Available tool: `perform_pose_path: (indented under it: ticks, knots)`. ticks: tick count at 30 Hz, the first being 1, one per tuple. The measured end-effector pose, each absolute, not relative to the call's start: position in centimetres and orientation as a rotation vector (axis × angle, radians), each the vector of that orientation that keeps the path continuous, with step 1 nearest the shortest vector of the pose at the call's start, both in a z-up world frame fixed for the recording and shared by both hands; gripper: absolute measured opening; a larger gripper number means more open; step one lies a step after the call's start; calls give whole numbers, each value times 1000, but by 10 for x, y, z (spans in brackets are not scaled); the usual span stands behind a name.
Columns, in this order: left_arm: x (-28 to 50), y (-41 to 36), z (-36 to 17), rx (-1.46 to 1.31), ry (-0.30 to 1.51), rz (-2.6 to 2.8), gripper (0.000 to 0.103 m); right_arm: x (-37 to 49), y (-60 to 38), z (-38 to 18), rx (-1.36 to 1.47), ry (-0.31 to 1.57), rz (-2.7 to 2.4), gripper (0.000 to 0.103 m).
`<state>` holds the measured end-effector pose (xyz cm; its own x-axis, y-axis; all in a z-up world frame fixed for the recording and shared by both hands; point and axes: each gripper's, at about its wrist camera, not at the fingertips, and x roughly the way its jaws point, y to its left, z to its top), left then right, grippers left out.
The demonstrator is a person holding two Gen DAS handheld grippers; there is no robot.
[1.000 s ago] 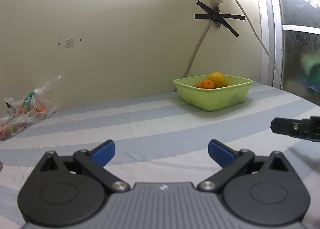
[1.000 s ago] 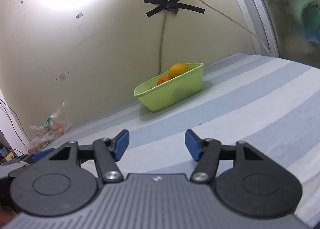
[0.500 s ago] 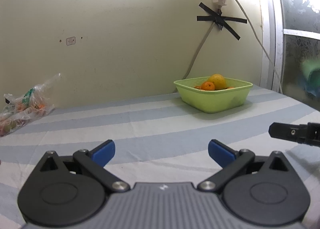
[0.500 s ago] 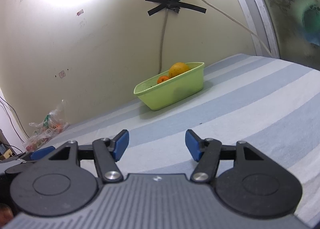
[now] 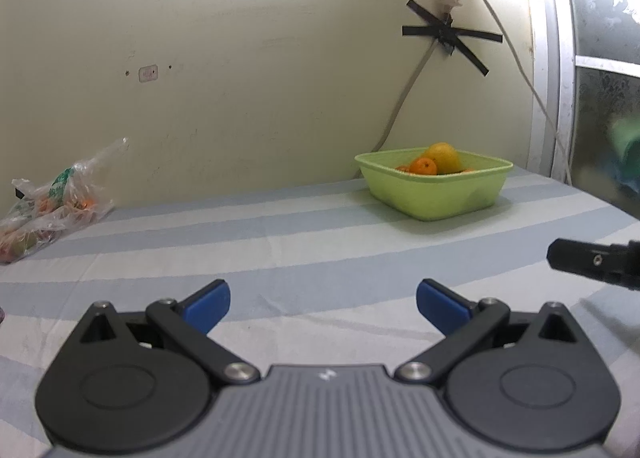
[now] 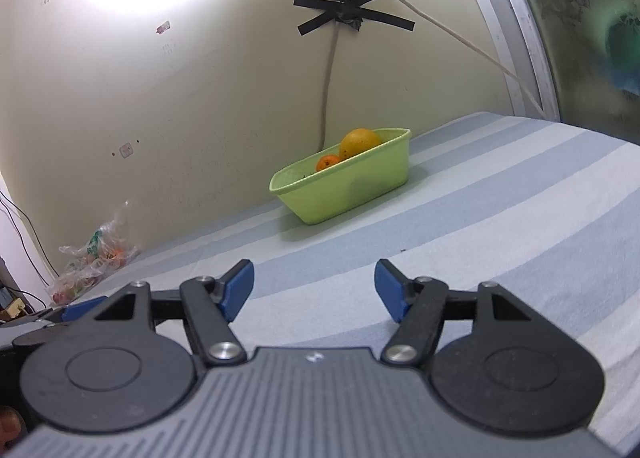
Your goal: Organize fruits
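Fruits: a large yellow-orange fruit (image 5: pixel 442 156) and a smaller orange (image 5: pixel 423 166) sit in the green basket (image 5: pixel 434 194), with a sliver of more orange showing beside them.
Basket place: far on the striped bed (image 5: pixel 320 242), right of centre, close to the wall under the taped cable (image 5: pixel 400 98).
Bag: a clear plastic bag (image 5: pixel 52 198) lies at the far left by the wall, well apart from the basket; orange and reddish shapes show through it, too blurred to name.
Left gripper (image 5: pixel 322 304): jaws wide, nothing between them, only bare striped sheet ahead.
Right gripper (image 6: pixel 314 290): jaws opening, now wider than in the view a second ago; nothing lies between them either.
Other view of it: one black tip of the right gripper pokes in at the right edge of the left wrist view, near and low over the bed.
Change: apart from that widening, both views match the earlier ones almost exactly; basket, fruit and bag are where they were, and neither gripper has shifted noticeably.
Meaning, as a judgement: no fruit is in hand, so this looks like a pause between picks or the very end of the sorting. The spreading jaws suggest readiness for another fruit.
Left to do, perhaps: the bag at the far left may hold the remaining fruit, and its thin plastic could snag or slide under the jaws.
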<state>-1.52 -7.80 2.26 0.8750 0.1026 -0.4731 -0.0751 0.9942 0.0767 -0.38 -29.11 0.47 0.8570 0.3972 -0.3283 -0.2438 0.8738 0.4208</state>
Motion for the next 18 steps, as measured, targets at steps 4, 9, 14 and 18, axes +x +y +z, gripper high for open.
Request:
perform_pose_path:
  ticks: [4, 9, 14, 18]
  knots:
    - [-16, -78, 23, 59, 499, 103, 103, -4, -292, 4, 379, 415, 348, 69]
    - [-16, -80, 23, 67, 500, 111, 103, -6, -293, 4, 381, 408, 350, 69]
    - [-16, -81, 23, 71, 503, 115, 103, -6, -294, 4, 383, 403, 352, 69]
    - [-15, -82, 22, 80, 500, 120, 103, -7, -294, 4, 385, 401, 354, 69]
